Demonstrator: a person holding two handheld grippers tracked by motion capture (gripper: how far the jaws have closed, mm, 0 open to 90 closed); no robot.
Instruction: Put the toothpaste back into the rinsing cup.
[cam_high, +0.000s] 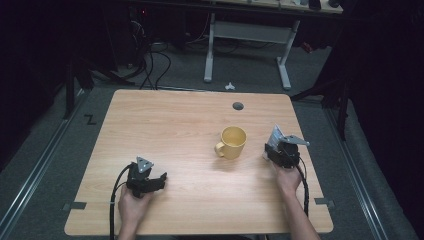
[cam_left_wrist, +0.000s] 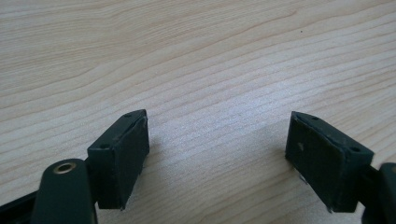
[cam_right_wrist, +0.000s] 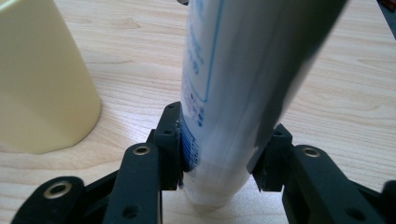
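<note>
Fingers of the right gripper are clamped on the lower end of a white squeeze tube with blue print, one pad on each side of its body, so the tube stands up and forward out of the grip with its bottom end just past the pads toward the worktop. In the high view the same tube rises tilted from the right gripper. Just to the left of these fingers, apart from them, stands a pale yellow mug, upright and open at the top, handle toward the person's side in the high view. Fingers of the left gripper stand wide apart with nothing between them, bare wood below; that gripper rests well clear of the mug. The tube looks light and soft-walled, with a glossy skin likely to slip or turn between the pads, and too hard a squeeze could dent it or push contents toward the cap. Holding it low leaves a long free length to swing, so a hold nearer its middle would probably steady it better. The mug is stiff, heavier and probably ceramic, so breakable; its rim or handle offers the surest hold
</note>
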